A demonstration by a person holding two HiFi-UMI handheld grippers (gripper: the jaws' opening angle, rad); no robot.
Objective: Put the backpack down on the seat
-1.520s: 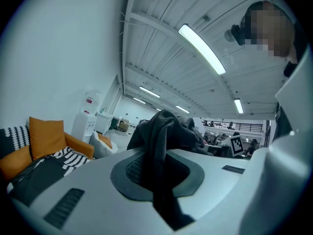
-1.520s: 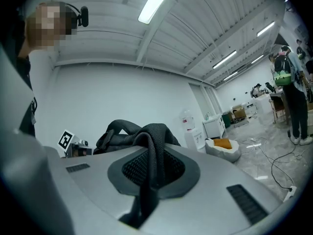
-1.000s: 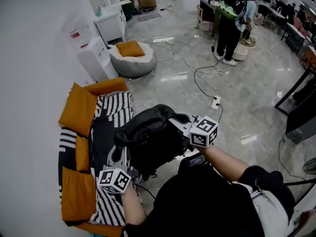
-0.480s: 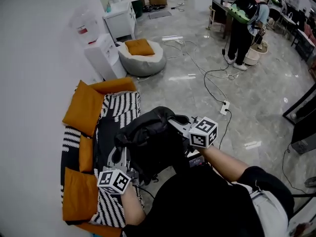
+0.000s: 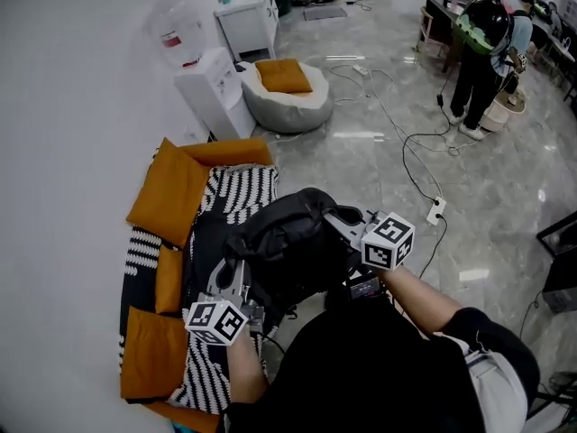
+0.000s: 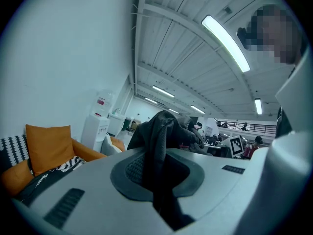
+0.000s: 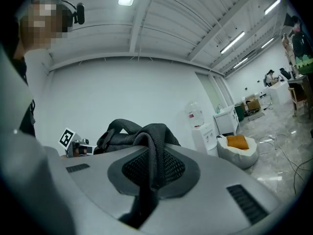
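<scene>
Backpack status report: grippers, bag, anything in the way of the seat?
Left gripper, right gripper: jaws shut on backpack straps. Backpack held up at the striped sofa seat front edge, not yet down. Orange cushions along the wall side.

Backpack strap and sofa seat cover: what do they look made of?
The black backpack strap looks like matte woven mesh fabric: a fine open-weave grid shows where it lies between the jaws. The black-and-white zigzag sofa seat cover looks like soft knitted or woven textile, matte and slightly rumpled. The exact fibre cannot be told.
</scene>
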